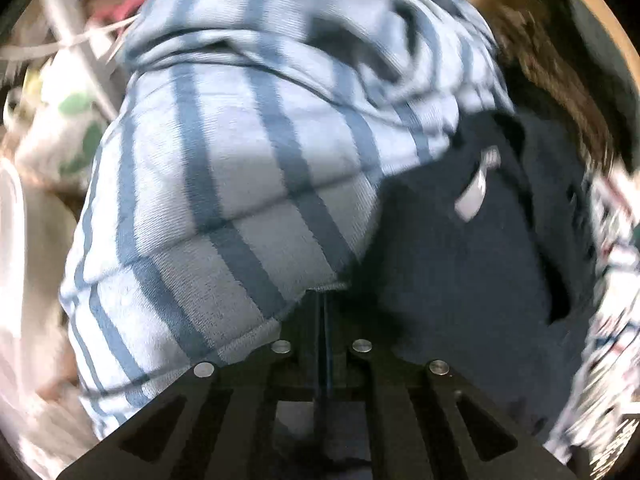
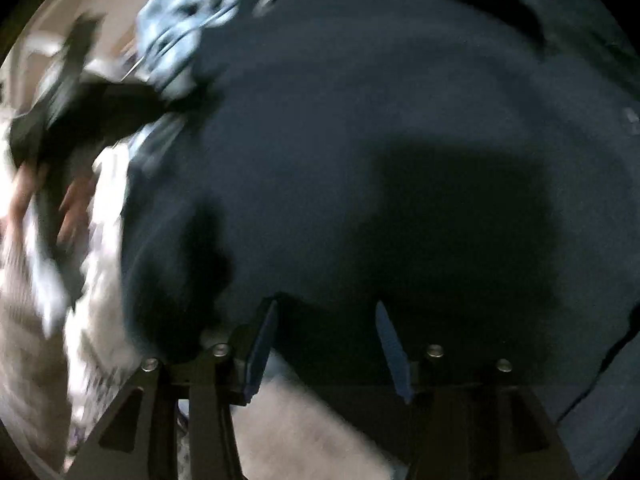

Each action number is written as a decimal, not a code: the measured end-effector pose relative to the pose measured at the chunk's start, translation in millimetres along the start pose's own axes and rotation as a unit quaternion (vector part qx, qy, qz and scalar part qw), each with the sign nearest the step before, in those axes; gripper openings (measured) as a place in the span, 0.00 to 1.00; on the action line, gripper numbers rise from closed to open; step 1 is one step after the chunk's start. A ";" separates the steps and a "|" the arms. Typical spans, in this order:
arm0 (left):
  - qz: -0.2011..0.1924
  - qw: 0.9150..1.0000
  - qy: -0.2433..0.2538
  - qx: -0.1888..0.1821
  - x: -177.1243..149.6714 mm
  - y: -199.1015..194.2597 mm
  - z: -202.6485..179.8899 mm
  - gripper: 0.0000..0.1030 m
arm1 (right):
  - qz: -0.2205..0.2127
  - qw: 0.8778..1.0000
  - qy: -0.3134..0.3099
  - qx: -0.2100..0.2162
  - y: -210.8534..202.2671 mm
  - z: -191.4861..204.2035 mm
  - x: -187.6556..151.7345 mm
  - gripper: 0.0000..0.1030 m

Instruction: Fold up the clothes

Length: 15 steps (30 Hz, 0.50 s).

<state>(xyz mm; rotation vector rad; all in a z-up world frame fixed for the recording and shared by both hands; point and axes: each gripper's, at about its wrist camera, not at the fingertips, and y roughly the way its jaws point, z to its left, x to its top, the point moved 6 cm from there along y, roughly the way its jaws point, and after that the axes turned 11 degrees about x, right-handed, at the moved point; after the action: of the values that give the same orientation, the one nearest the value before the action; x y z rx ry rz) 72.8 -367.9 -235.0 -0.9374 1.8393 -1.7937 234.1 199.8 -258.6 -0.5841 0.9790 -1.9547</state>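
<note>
A light blue cloth with darker blue stripes (image 1: 248, 168) fills the left wrist view, bunched and blurred. Its lower edge runs into the tips of my left gripper (image 1: 325, 296), which is shut on it. Beside it on the right lies a dark navy garment (image 1: 460, 264) with a white tag (image 1: 476, 188). The same navy garment (image 2: 360, 120) spreads across the right wrist view. My right gripper (image 2: 326, 303) stands open just above its near edge, and the blue pads (image 2: 264, 344) press on nothing. The blue cloth (image 2: 180, 12) shows blurred at the top left.
White patterned fabric (image 1: 608, 280) lies at the right and pale fabric (image 1: 24, 240) at the left. A pale bag with green marks (image 1: 76, 128) sits at the far left. A blurred dark shape (image 2: 80, 100) and a hand (image 2: 24, 192) show left of the navy garment.
</note>
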 end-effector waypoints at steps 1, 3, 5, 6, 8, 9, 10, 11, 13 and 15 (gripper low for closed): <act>-0.005 1.000 -0.013 0.000 -1.6 -9.0 6.0 0.04 | -0.002 1.000 0.002 0.013 -3.8 -1.1 -1.7 0.55; -0.022 1.000 -0.001 -0.008 -9.1 -28.3 6.7 0.04 | -0.025 0.998 0.026 0.046 -16.5 -10.6 5.0 0.55; -0.020 0.998 0.047 -0.040 -28.6 -46.2 -5.8 0.04 | -0.054 0.995 0.045 0.067 -31.2 -21.0 19.2 0.54; -0.015 0.996 0.071 -0.054 -39.7 -52.7 -12.2 0.04 | -0.067 0.994 0.048 0.067 -34.6 -22.1 30.2 0.53; 0.006 0.990 0.123 -0.064 -69.6 -50.8 -20.8 0.04 | -0.092 0.993 0.048 0.065 -41.3 -20.6 55.5 0.53; 0.016 0.987 0.147 -0.059 -84.3 -46.4 -22.0 0.04 | -0.101 0.992 0.042 0.067 -39.3 -13.9 68.7 0.53; 0.022 0.986 0.166 -0.020 -98.3 -35.2 -17.1 0.04 | -0.110 0.991 0.034 0.070 -37.4 -6.1 80.4 0.53; 0.023 0.985 0.170 0.019 -105.6 -25.1 -9.0 0.04 | -0.113 0.991 0.026 0.067 -33.1 -0.7 91.7 0.53; 0.017 0.990 0.136 0.023 -110.7 -13.0 8.1 0.04 | -0.101 0.994 0.007 0.049 -14.5 10.2 114.7 0.53; 0.021 0.995 0.094 0.003 -112.5 -18.3 21.3 0.04 | -0.067 0.997 -0.021 0.007 24.6 26.9 137.3 0.48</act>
<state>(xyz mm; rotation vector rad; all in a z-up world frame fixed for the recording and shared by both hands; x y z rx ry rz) 168.9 -303.2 -237.6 -0.7435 1.9497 -1.9181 192.1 64.1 -258.4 -0.6958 0.9205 -2.0579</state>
